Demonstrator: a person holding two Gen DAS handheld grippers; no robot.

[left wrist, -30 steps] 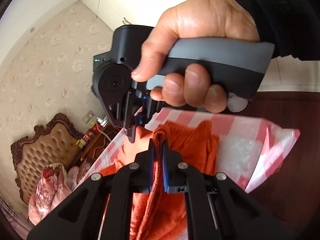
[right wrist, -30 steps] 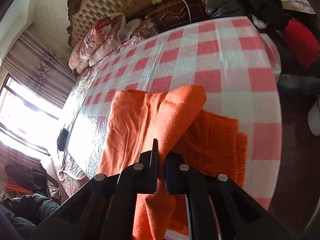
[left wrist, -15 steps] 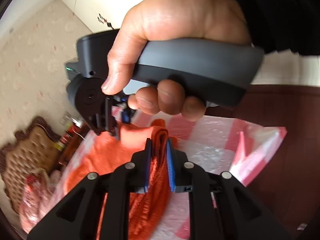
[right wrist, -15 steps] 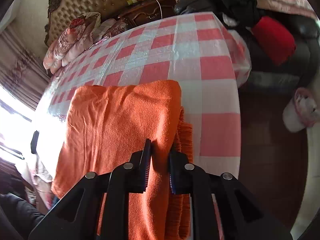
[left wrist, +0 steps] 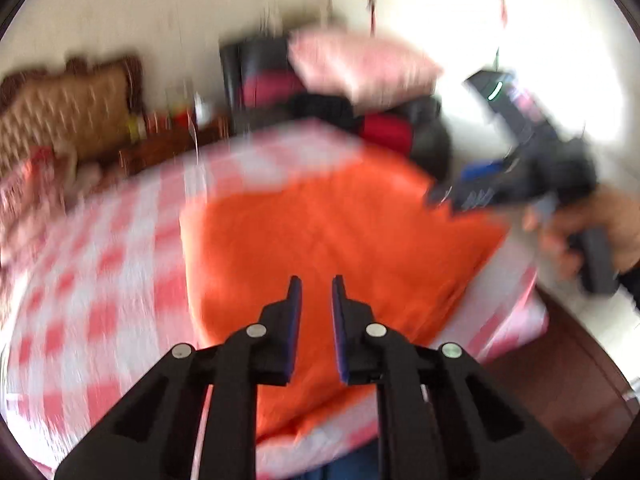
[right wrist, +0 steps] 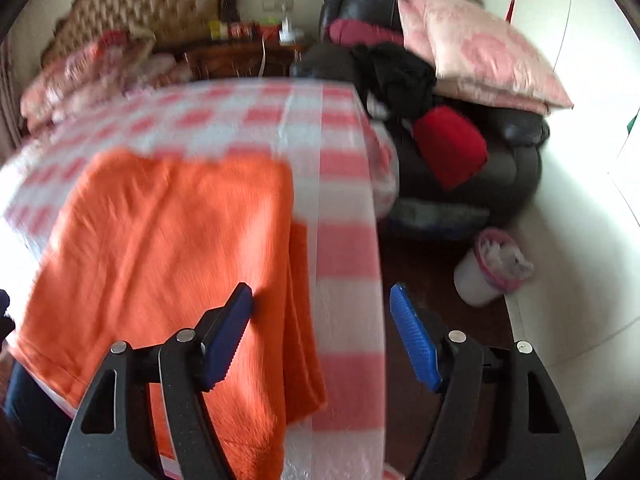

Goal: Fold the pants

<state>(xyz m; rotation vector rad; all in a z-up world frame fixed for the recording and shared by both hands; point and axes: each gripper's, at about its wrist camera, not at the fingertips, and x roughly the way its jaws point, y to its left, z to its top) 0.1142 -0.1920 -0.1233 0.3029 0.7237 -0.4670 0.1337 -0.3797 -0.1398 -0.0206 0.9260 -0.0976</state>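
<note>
Tabletop (right wrist: 344,184) with a red and white checked cover carries the orange pants (right wrist: 168,248), which lie folded and flat near its right edge, with a second layer showing under the top one along the right side. In the left wrist view, which is blurred, the pants (left wrist: 320,232) reach close to the front edge of the tabletop (left wrist: 100,280). Behind it stand a padded headboard (right wrist: 148,4), a dark armchair (right wrist: 460,168) with a pink pillow (right wrist: 476,52) and a red cushion (right wrist: 450,146), and a small white bin (right wrist: 490,266) on the floor. The right gripper (right wrist: 322,294) has its jaws wide apart and holds nothing; its left finger is over the pants. The left gripper (left wrist: 316,286) hangs above the pants with the jaws narrow and nothing between them.
</note>
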